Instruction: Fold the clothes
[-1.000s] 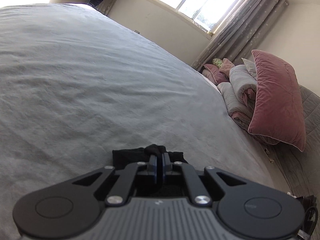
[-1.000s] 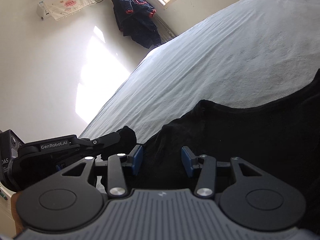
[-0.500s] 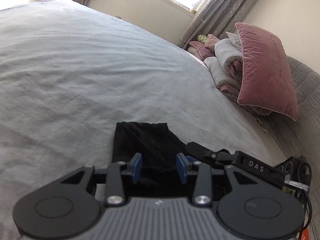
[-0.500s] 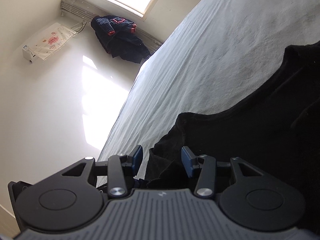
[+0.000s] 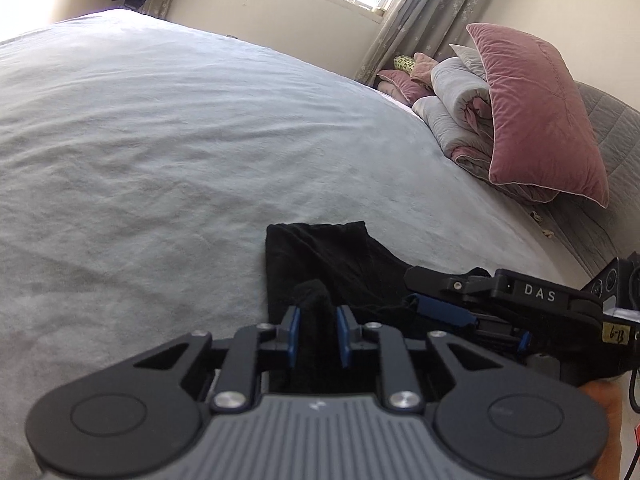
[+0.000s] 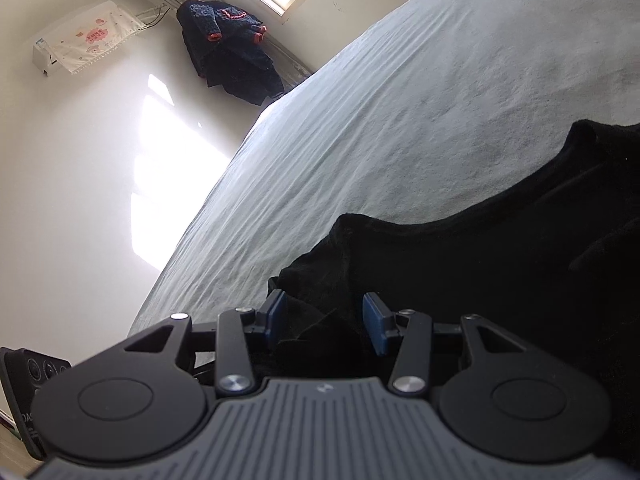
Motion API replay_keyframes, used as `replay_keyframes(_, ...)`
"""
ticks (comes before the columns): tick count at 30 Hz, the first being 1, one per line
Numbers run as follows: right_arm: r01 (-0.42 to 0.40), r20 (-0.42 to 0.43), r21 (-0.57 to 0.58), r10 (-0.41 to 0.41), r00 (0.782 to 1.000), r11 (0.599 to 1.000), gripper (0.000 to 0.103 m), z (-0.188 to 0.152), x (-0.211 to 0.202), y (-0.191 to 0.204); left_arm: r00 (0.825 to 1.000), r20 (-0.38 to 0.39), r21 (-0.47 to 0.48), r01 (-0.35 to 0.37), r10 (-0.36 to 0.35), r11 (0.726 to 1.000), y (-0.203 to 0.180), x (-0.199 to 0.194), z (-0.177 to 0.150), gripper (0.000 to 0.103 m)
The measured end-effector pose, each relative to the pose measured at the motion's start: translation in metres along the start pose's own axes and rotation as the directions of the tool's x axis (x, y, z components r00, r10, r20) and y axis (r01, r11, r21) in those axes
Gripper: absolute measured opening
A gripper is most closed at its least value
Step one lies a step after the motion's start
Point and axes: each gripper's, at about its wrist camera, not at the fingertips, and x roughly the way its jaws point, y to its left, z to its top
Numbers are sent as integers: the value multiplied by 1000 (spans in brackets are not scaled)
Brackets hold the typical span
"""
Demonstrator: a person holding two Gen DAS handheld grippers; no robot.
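Note:
A black garment [image 5: 328,256] lies on the grey bed sheet [image 5: 160,152] near its front edge. It fills the lower right of the right wrist view [image 6: 500,248]. My left gripper [image 5: 318,334] is partly closed around a raised fold of the black cloth, pads close on each side of it. My right gripper [image 6: 326,322] is open, with bunched black cloth between its pads. In the left wrist view the right gripper [image 5: 460,308] reaches in from the right, over the garment.
A pink pillow [image 5: 536,112] and rolled grey quilts [image 5: 460,108] are stacked at the bed's right end by the curtain. Dark clothes [image 6: 228,52] hang on the wall under the window. An air conditioner [image 6: 84,38] is on the wall.
My left gripper let go of the cloth, opened, and has now narrowed again around a raised fold. The right gripper moved in beside it over the garment and stays open.

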Motion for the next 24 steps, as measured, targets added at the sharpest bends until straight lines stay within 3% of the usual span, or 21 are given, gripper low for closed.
replay_keyframes(3, -3, -1, 2, 3, 1000, 1000, 47, 2, -2, -3, 998, 10, 99, 57, -58, 993, -10, -10, -6, 20)
replay_keyframes(5, -8, -6, 7, 8, 1000, 1000, 47, 3, -3, -4, 992, -27, 179, 129, -126, 975, -18, -14, -13, 20)
replay_keyframes(8, -22, -25, 30, 23, 999, 999, 47, 4, -2, -9, 965, -134, 292, 254, -224, 922, -31, -17, -27, 20)
replay_keyframes(11, -14, -35, 30, 15, 999, 999, 47, 5, -2, -9, 942, -214, 371, 325, -260, 870, -41, -20, -43, 20)
replay_keyframes(14, -2, -35, 11, 3, 999, 1000, 47, 6, -5, -7, 950, -204, 381, 298, -235, 875, -40, -23, -47, 24)
replay_keyframes(19, 18, -46, -32, -19, 999, 999, 47, 9, -10, -3, 975, -93, 319, 222, -203, 921, -24, -30, -37, 35)
replay_keyframes(21, 39, -61, -74, -44, 997, 997, 46, 9, -9, -1, 983, -65, 353, 184, -172, 917, -25, -31, -37, 39)
replay_keyframes(24, 52, -106, -149, -69, 992, 987, 37, 4, -3, 3, 986, -75, 427, 169, -151, 888, -33, -24, -41, 48)
